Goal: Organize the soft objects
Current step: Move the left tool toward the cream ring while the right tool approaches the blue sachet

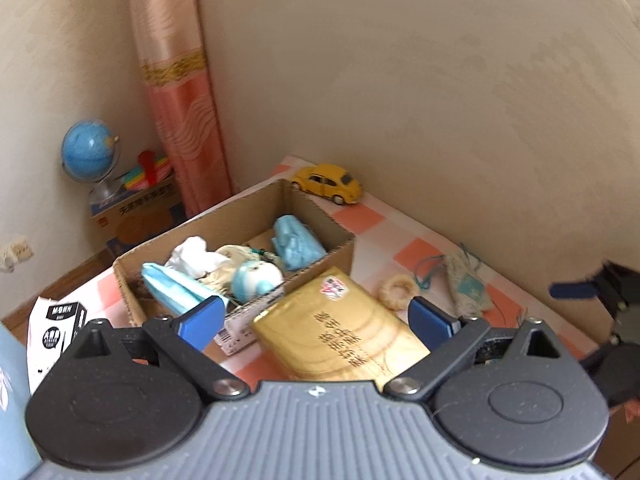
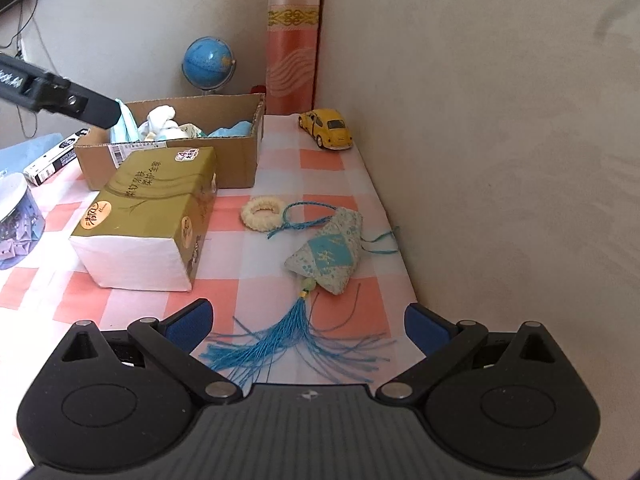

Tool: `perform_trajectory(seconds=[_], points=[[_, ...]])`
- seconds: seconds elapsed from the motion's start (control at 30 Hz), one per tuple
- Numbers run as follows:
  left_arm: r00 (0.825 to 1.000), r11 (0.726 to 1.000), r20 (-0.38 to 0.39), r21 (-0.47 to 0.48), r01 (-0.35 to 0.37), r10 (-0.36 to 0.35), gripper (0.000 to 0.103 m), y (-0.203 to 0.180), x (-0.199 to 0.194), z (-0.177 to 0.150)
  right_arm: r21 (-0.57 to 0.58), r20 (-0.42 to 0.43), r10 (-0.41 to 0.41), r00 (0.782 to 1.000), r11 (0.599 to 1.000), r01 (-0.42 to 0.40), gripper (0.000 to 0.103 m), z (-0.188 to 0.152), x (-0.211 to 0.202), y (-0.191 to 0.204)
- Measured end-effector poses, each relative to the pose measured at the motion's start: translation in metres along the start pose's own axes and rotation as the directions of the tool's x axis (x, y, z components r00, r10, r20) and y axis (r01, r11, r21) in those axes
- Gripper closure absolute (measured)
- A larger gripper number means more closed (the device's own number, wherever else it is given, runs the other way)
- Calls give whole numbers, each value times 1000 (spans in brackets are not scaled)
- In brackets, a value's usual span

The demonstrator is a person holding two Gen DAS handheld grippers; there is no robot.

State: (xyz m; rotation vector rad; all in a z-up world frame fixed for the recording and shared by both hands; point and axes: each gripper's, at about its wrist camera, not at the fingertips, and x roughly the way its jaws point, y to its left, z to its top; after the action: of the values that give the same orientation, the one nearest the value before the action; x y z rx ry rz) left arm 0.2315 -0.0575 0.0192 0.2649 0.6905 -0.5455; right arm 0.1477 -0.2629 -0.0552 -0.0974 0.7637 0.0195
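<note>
A cardboard box (image 1: 200, 236) (image 2: 240, 160) on the checked table holds several soft items: blue cloths (image 1: 296, 240), a white cloth (image 1: 192, 258), a round blue-white plush (image 1: 254, 278). A gold tissue pack (image 1: 340, 328) (image 2: 152, 208) lies in front of it. A cream fuzzy ring (image 1: 396, 290) (image 2: 262, 210) and a patterned sachet (image 2: 330, 256) (image 1: 468, 288) with a blue tassel (image 2: 288, 344) lie on the table. My left gripper (image 1: 316, 324) is open above the tissue pack. My right gripper (image 2: 306, 324) is open over the tassel, short of the sachet.
A yellow toy car (image 1: 328, 182) (image 2: 328, 128) stands by the wall at the table's far corner. A globe (image 1: 90, 152) sits on a carton beyond the table. A white-black box (image 1: 56, 336) and a clear jar (image 2: 16, 224) are at the left. The wall runs along the right edge.
</note>
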Motion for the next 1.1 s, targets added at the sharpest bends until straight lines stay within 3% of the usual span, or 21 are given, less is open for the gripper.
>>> perform_trajectory(seconds=[0.2,0.5,0.77,0.87,1.1], points=[[999,998,17,45,35,-36,5,-11,0,-2,-1,20,-7,1000,1000,7,0,12,22,-6],[998,996,19,62,63,-65,5,-11,7,-6,-30,6,-19,1000,999,20,15,21,56,-7],[996,995,10,46,84,-85,5,-5,19,-6,12,-21,-18,1000,1000,18,23,29,80,-12],[996,995,8,46,93,-94,5,-5,23,-5,29,-26,-18,1000,999,19,28,30,83,-14],[995,993,3,57,101,-102,5,-10,29,-1,38,-26,-9,1000,999,10,50,26,78,-15]])
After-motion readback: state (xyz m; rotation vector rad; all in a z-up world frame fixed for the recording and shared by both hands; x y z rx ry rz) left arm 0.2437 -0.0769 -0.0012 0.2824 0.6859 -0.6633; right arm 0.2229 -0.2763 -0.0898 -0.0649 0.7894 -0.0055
